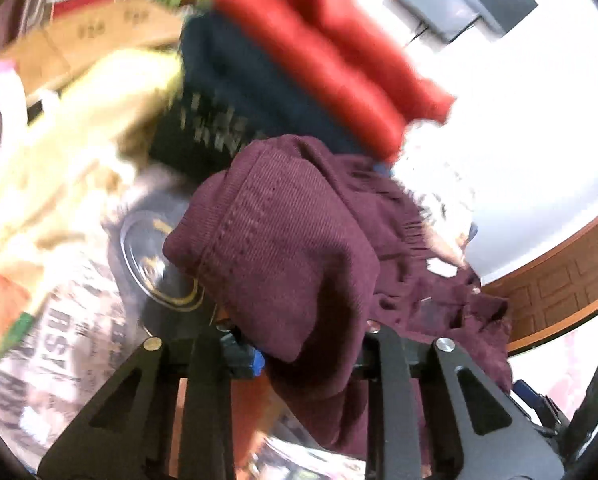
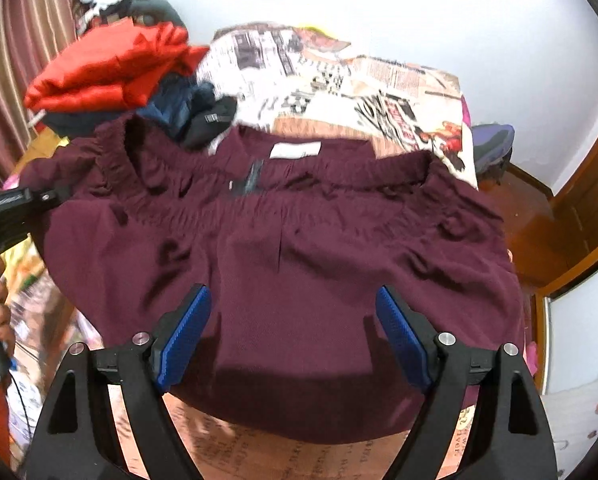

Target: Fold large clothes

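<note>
Maroon garment (image 2: 283, 248) beneath open right tool (image 2: 293, 336)

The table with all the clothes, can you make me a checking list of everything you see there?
Surface: table under a newspaper-print cover.
Job's things: maroon garment spread out, white label near its waistband.
Clutter: red clothes stacked on dark blue ones at the far left corner.
Grippers: left gripper shut on a bunched fold of the garment; right gripper open above its near edge.
Cables: thin one at the left edge.
Surroundings: white wall, striped curtain, wooden door.
</note>
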`<control>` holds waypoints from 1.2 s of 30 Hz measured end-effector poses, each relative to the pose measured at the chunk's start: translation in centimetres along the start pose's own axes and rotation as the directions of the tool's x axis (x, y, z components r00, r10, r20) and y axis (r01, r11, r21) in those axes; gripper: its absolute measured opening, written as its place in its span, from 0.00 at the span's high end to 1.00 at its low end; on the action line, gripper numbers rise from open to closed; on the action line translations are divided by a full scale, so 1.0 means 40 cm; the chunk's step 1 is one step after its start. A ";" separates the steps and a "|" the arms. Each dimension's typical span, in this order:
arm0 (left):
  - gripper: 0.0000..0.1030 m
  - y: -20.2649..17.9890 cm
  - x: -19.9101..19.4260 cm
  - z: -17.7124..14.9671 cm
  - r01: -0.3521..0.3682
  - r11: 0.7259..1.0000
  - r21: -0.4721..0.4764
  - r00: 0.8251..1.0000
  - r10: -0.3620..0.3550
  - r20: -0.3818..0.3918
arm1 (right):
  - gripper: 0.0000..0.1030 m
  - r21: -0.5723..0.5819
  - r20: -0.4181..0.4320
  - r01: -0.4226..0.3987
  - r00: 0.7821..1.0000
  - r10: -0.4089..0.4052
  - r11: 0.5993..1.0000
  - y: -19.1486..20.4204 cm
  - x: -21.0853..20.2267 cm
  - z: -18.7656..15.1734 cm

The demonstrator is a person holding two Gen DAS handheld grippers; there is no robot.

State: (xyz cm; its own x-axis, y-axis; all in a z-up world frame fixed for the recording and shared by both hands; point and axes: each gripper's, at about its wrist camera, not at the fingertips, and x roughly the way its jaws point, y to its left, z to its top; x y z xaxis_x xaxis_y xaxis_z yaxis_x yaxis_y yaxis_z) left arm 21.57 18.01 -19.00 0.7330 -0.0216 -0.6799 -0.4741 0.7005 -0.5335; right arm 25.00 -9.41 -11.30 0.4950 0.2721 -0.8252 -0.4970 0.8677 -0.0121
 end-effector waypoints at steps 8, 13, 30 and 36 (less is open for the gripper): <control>0.81 -0.117 -0.228 0.044 -0.062 0.991 0.123 0.970 0.031 0.241 | 0.21 -0.097 -0.032 -0.117 0.993 0.115 0.988 0.120 0.038 -0.006; 0.81 -0.216 -0.258 0.028 -0.148 0.963 0.224 0.950 0.075 0.304 | 0.21 -0.068 -0.181 -0.281 0.947 0.265 0.957 0.176 0.156 -0.033; 0.82 -0.660 -0.045 -0.141 -0.028 0.797 0.603 0.987 -0.075 0.145 | 0.21 0.150 0.032 -0.064 0.998 0.059 0.987 -0.218 -0.030 -0.043; 0.82 -0.748 0.088 -0.294 0.115 0.707 0.698 0.992 -0.045 -0.118 | 0.21 0.286 -0.021 0.059 0.998 -0.056 0.956 -0.397 -0.044 -0.098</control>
State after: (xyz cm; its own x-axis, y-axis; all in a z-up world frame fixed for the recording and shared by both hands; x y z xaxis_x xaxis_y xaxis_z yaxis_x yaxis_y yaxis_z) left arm 32.59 -11.41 -11.36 0.6907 -0.1371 -0.7100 0.0899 0.9905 -0.1038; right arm 29.23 -25.31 -11.88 0.5071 0.2147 -0.8347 -0.2421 0.9650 0.1011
